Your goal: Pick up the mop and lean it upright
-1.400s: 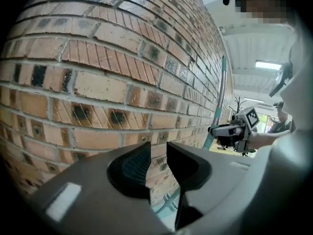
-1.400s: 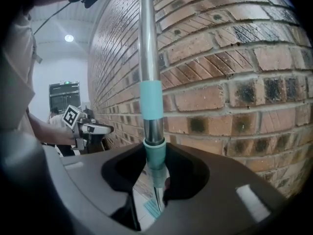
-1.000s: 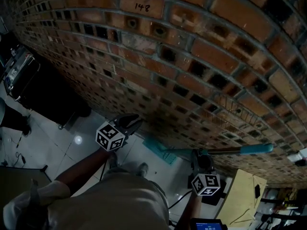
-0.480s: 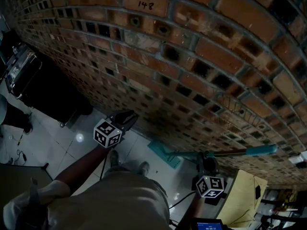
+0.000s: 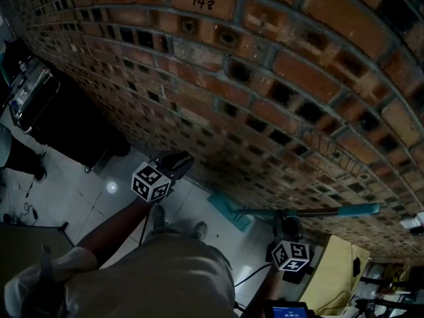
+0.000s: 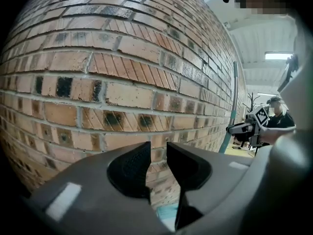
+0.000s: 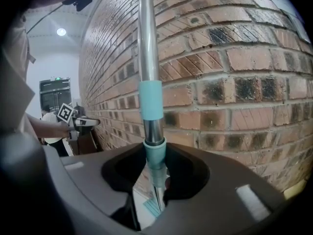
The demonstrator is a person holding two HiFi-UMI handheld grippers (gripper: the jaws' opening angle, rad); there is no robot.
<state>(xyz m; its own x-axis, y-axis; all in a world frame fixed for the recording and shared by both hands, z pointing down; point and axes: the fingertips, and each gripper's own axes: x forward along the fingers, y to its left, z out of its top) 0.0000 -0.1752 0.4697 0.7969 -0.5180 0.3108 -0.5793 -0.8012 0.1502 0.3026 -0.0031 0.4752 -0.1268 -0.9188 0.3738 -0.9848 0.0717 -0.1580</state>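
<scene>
The mop has a flat teal head on the floor at the foot of the brick wall, and a silver handle that ends in a teal grip. My right gripper is shut on the mop handle, which stands upright close to the bricks. The mop head shows below the jaws. My left gripper hovers apart from the mop, facing the wall. The left gripper has a narrow gap between its jaws with nothing in it. The handle shows far right in that view.
A dark cabinet and a metal-framed machine stand at the left along the wall. A yellow board lies at the lower right. The person's shoes are on the pale tiled floor just behind the mop head.
Both grippers have sunk slightly. The right one keeps its hold on the handle, and the mop has shifted a little to the right along the wall's foot.
</scene>
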